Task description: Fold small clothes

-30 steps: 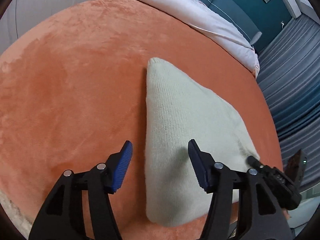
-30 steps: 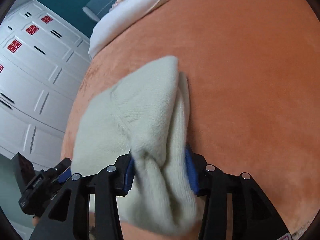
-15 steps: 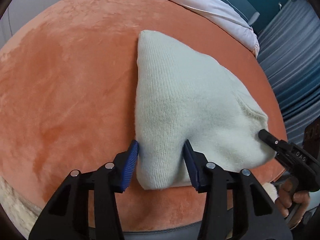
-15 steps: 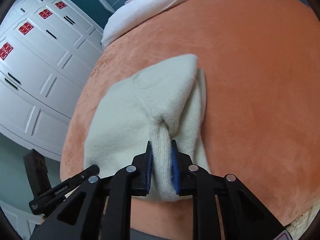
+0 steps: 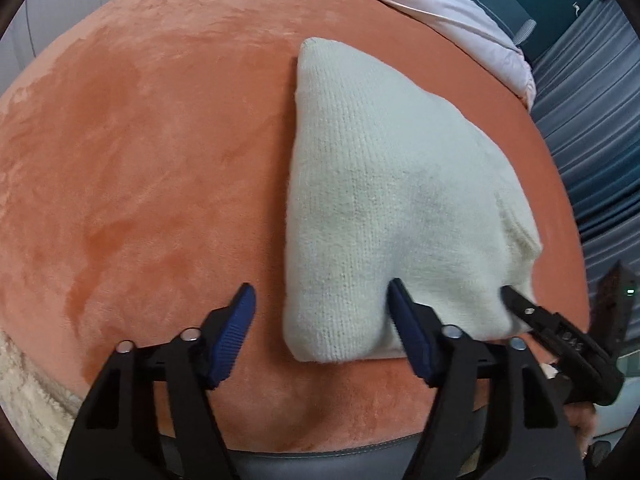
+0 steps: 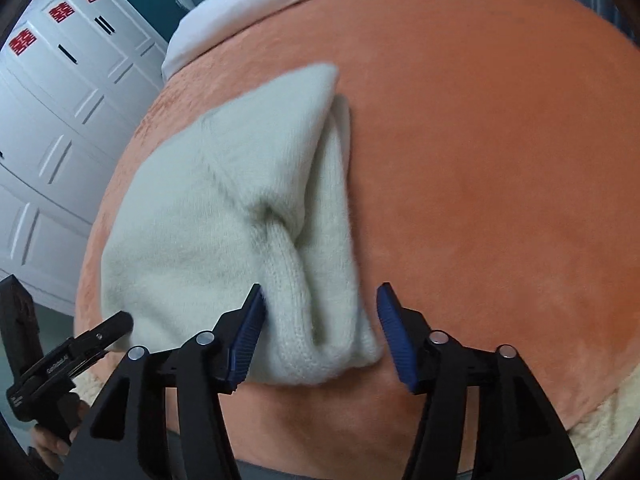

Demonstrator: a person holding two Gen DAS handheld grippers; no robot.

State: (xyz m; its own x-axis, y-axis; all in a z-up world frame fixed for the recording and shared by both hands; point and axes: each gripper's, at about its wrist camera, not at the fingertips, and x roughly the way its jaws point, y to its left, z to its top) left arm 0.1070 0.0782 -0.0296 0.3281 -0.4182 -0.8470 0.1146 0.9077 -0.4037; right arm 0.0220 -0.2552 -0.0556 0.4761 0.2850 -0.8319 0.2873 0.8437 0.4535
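Where the left wrist view is taken first, a cream knitted garment (image 5: 384,200) is seen lying folded on an orange plush cushion (image 5: 160,160), its near hem close to the cushion's front edge. The left gripper (image 5: 320,312) is held wide open with nothing clasped: the near left corner of the knit lies between its blue pads, the right pad touching or just over the fabric and the left pad over bare plush. At the right edge of this view the tip of the other tool is seen against the garment's near right corner. In the right wrist view, the right gripper (image 6: 320,316) is likewise spread open, a bunched ridge of knit (image 6: 304,280) standing between its pads but not pinched; a doubled flap is seen along the garment's right side. A white bedsheet (image 6: 240,8) and white cupboard doors (image 6: 60,100) are seen beyond. The knit is judged soft, light and stretchy, with a fuzzy surface that should not slip from ribbed pads, though thick layers may spring open. Hold is best taken at the near corners, through all layers, so that the fold is carried evenly.
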